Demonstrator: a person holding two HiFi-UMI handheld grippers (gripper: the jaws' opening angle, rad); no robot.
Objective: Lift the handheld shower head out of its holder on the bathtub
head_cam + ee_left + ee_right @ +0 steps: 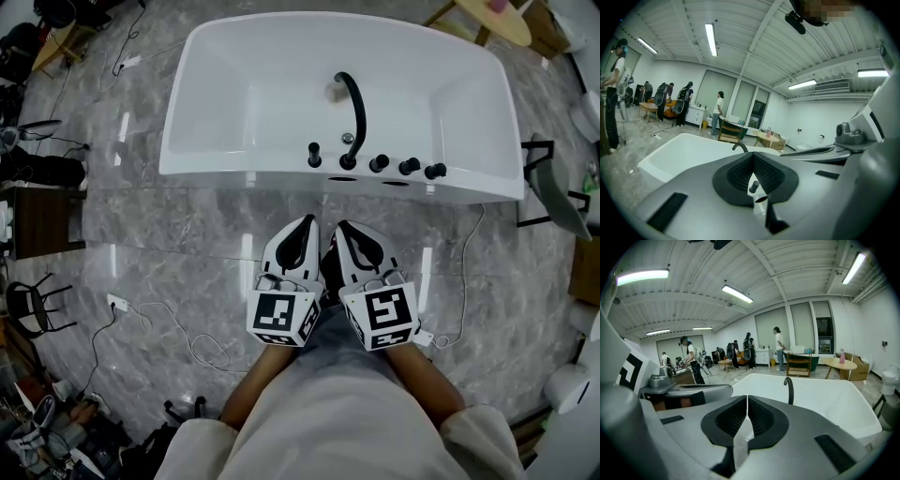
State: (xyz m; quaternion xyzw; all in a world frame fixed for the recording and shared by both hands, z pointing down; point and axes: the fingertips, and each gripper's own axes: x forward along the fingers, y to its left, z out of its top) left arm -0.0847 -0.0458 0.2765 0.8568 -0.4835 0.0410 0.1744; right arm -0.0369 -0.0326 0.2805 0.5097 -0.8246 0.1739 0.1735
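The white bathtub [234,169] lies across the top of the head view. On its near rim stand a black arched spout [356,112], a short black upright handheld shower head [314,154] to its left and three black knobs [409,167] to its right. My left gripper [302,225] and right gripper [347,228] hover side by side over the marble floor, a little short of the rim, both shut and empty. In the left gripper view the shut left gripper [752,157] points at the tub [679,150], and a small black upright part [753,186] shows below the pads. The right gripper [747,399] faces the spout [789,389].
White cables [202,352] trail on the floor beside me. A black-framed chair [548,183] stands right of the tub, and a dark table [37,220] and a chair [37,305] stand at the left. Several people [691,359] and a wooden table [839,364] are beyond the tub.
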